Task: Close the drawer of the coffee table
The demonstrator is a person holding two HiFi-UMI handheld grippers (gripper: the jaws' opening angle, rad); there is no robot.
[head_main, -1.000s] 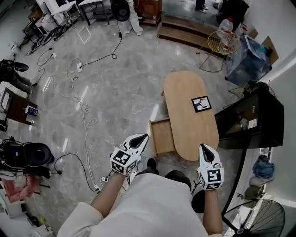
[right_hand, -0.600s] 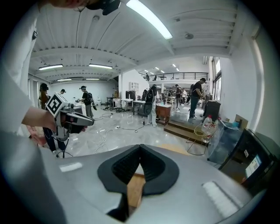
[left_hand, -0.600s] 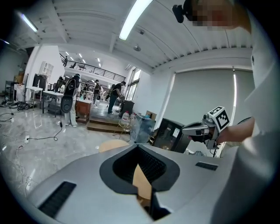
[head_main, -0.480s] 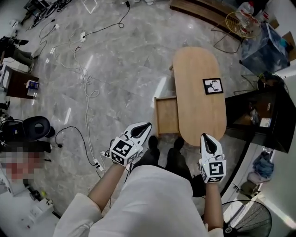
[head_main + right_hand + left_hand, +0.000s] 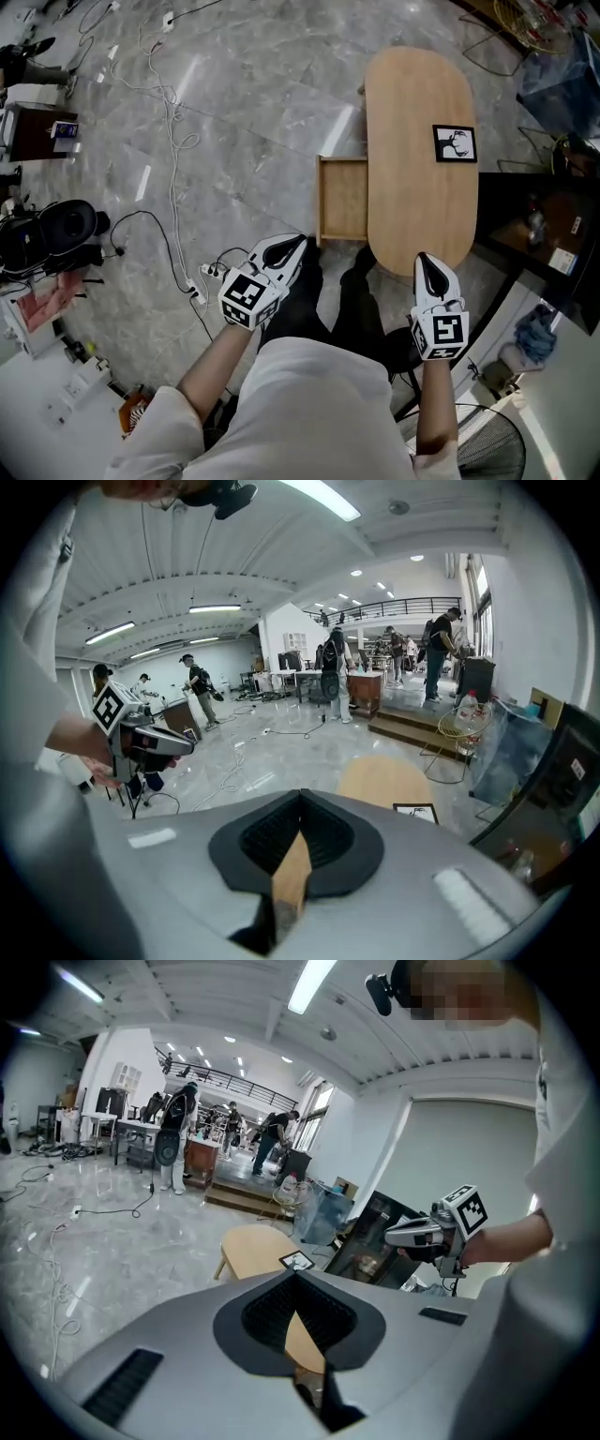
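Holding left gripper [image 5: 301,241] and right gripper [image 5: 424,258] short of the open drawer [image 5: 343,199], jaws closed, empty; advising a square push on its front towards the table [image 5: 417,141].

White shirt [image 5: 319,412], dark trousers [image 5: 302,305]; white left gripper [image 5: 300,243] and right gripper [image 5: 422,257] bear marker cubes.

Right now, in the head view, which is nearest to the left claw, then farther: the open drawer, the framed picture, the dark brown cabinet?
1. The open drawer, just ahead of the left claw.
2. The framed picture, on the coffee table, further right.
3. The dark brown cabinet, far left on the floor.
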